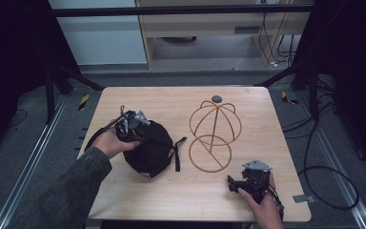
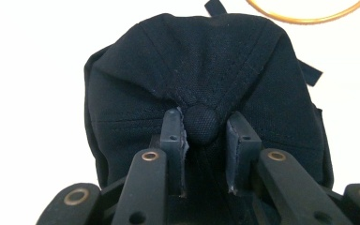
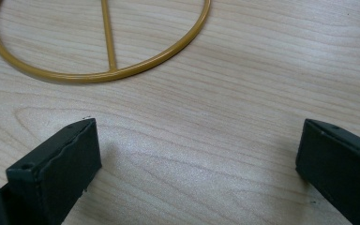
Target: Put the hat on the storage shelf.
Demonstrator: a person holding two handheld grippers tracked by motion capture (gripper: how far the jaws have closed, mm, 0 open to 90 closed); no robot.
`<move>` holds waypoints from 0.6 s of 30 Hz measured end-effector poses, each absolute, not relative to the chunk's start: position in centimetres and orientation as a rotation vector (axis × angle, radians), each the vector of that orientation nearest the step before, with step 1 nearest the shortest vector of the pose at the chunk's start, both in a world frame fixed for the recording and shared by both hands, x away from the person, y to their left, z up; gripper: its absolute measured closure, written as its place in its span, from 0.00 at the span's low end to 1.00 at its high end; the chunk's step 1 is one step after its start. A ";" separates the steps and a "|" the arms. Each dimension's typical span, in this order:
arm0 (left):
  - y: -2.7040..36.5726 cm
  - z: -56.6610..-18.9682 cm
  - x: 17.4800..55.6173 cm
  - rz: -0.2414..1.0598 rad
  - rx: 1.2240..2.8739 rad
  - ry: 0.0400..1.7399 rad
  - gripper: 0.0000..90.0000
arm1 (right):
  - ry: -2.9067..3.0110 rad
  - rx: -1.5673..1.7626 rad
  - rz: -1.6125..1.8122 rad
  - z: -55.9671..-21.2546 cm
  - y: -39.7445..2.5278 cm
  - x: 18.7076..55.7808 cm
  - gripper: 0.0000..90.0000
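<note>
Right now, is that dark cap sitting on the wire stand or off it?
Off it. The black cap lies on the table left of the gold wire hat stand, which is bare.

The left tongs, held in the left hand at the end of a sleeved forearm reaching in from the lower left, have their jaws nearly closed. The right tongs, gripped by the right hand at the bottom right, hang with jaws spread wide

Light wood surface w/ rounded corners, on grey carpet floor. Black curtains both sides. Wood cabinet behind, cables trailing right.
</note>
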State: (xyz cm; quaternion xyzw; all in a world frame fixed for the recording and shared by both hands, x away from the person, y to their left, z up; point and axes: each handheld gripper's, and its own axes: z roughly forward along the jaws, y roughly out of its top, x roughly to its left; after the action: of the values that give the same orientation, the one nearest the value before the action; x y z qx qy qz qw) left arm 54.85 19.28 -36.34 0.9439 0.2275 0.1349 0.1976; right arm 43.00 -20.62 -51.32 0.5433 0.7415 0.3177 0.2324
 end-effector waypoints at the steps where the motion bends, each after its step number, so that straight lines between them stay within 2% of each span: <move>1: 19.3 -36.0 54.8 0.385 2.638 0.635 0.80 | 2.037 1.493 0.873 -51.3 -20.6 43.0 0.00; 18: 19.6 -31.8 52.7 0.462 2.551 0.563 0.80 | 2.039 1.490 0.873 -51.3 -20.6 43.0 0.00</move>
State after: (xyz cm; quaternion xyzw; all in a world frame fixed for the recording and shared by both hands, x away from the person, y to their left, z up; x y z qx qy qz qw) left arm 52.70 19.56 -31.79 0.9330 0.2059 0.1691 0.2419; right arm 43.00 -20.63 -51.32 0.5424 0.7421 0.3178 0.2325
